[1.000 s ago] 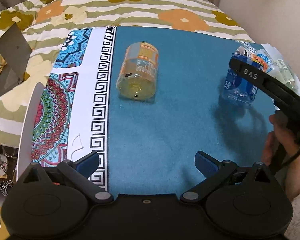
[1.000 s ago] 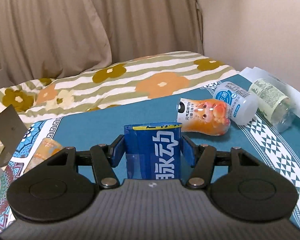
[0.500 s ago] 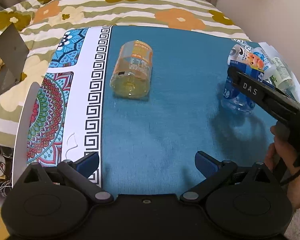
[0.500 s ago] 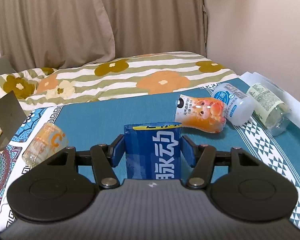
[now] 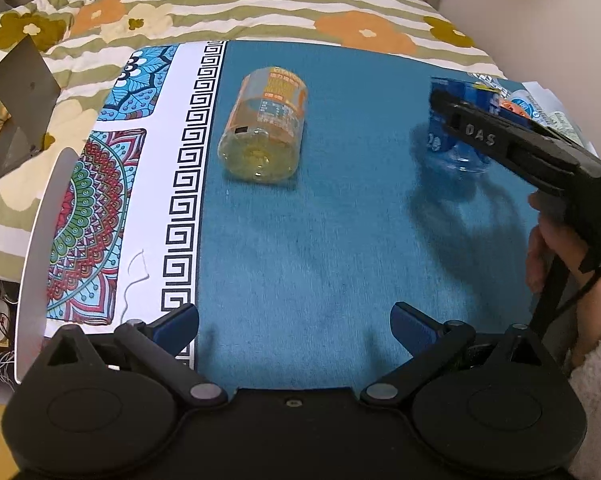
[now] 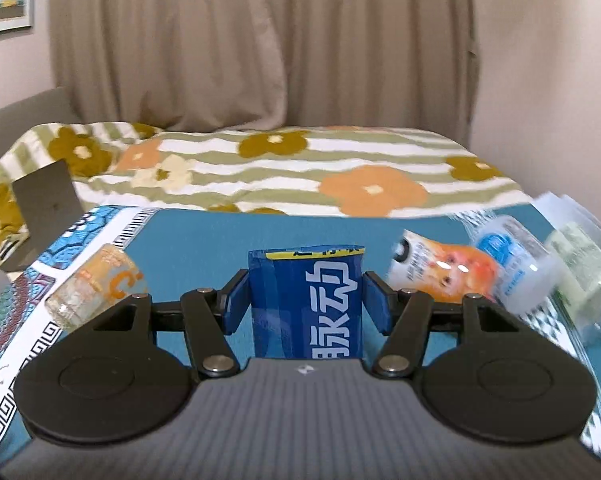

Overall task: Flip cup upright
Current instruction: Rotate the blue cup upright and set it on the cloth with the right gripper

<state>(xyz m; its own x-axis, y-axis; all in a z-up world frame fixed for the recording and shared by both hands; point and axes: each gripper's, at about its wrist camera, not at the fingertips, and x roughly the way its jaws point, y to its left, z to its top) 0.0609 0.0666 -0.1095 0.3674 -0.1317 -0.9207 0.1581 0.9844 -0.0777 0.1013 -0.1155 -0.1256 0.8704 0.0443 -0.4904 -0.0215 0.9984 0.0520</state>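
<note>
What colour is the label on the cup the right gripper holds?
Blue label with white characters and a yellow top strip; right wrist view.

A home bedroom: floral striped quilt [image 6: 260, 168] on a bed, beige curtains [image 6: 260, 40] behind.

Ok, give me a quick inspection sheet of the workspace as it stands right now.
Surface: teal mat with patterned border, over a floral bedspread.
Job's things: blue cup upright between the right claw's fingers; orange cup lying on its side.
Clutter: three more containers lying at the right, the orange cartoon one nearest.
Grippers: right claw shut on the blue cup; left claw open, empty.
Cables: nothing seen on the mat.
Surroundings: curtain, grey board.
</note>
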